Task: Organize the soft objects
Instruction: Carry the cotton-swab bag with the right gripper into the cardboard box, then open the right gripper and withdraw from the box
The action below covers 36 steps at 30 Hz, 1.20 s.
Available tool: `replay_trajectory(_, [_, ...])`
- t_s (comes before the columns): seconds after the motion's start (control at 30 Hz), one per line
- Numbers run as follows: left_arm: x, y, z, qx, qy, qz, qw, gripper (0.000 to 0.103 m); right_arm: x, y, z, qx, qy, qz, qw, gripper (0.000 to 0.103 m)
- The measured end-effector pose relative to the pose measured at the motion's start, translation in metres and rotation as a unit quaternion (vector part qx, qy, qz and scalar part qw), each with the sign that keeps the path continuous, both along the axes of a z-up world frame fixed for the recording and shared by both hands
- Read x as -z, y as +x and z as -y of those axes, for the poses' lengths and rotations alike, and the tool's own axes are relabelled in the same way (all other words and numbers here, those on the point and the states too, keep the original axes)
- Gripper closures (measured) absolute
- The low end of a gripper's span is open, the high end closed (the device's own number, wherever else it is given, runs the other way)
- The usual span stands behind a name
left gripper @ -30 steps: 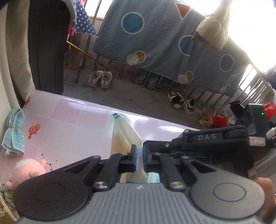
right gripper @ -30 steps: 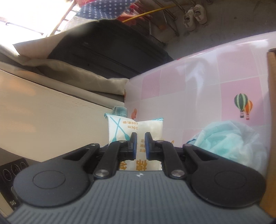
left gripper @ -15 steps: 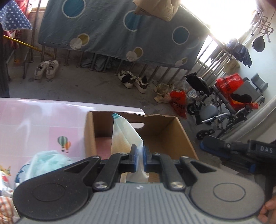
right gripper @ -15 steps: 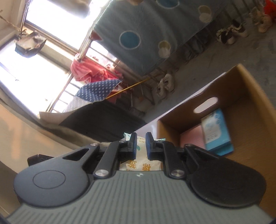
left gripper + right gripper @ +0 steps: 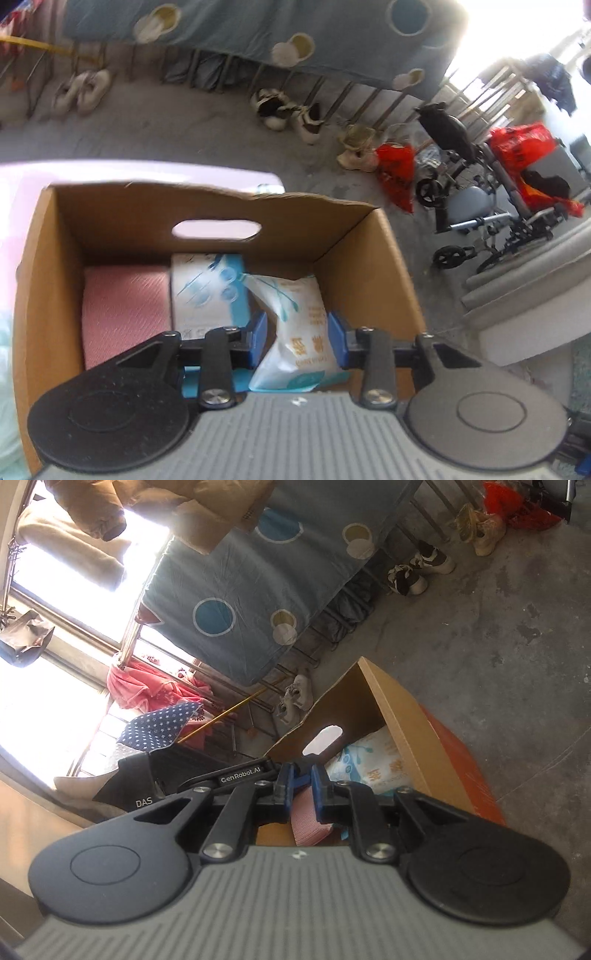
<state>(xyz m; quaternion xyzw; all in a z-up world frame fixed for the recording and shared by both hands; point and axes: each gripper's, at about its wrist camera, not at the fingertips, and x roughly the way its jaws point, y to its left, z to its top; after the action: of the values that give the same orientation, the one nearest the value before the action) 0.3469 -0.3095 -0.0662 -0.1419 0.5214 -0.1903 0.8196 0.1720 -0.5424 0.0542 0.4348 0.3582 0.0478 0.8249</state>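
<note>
**Clearing the box after the drop**

Left gripper spread wide around the white pouch lying in the cardboard box, pads seemingly clear. Lift straight up, avoiding snagging. Right gripper slightly parted, empty, above the box.

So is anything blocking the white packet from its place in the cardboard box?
Nothing visible does. The white packet already sits inside the cardboard box, beside the blue-and-white pack and pink cloth. The left hand-held gripper is open around it; whether its pads touch is unclear.
</note>
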Motion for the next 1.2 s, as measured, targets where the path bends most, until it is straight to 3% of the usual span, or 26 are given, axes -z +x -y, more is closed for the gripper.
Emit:
replay_trajectory(0.13, [-0.021, -0.008, -0.025, -0.004, 0.01, 0.023, 0.9997, 0.061, 0.009, -0.001, -0.011, -0.008, 0.001, -0.009, 1.0, 0.092])
replay_trajectory(0.4, [-0.101, -0.06, -0.083, 0.006, 0.042, 0.116, 0.9924, 0.032, 0.01, 0.024, -0.068, -0.046, -0.01, -0.039, 0.998, 0.091])
replay_trajectory(0.53, [-0.118, -0.093, -0.127, -0.005, 0.074, 0.148, 0.9862, 0.029, 0.027, 0.052, -0.101, -0.066, -0.064, -0.076, 0.993, 0.091])
replay_trajectory(0.77, [-0.103, -0.141, -0.224, -0.054, 0.113, 0.151, 0.9805, 0.028, 0.073, 0.118, -0.136, -0.083, -0.17, -0.143, 0.971, 0.091])
replay_trajectory(0.9, [-0.084, -0.159, -0.28, -0.084, 0.124, 0.13, 0.9801, 0.028, 0.109, 0.144, -0.136, -0.079, -0.193, -0.191, 0.959, 0.092])
replay_trajectory(0.97, [-0.077, -0.167, -0.302, -0.103, 0.123, 0.127, 0.9788, 0.028, 0.121, 0.151, -0.132, -0.075, -0.192, -0.194, 0.959, 0.093])
replay_trajectory(1.2, [-0.07, -0.206, -0.354, -0.143, 0.146, 0.141, 0.9686, 0.028, 0.132, 0.163, -0.137, -0.07, -0.217, -0.201, 0.953, 0.097])
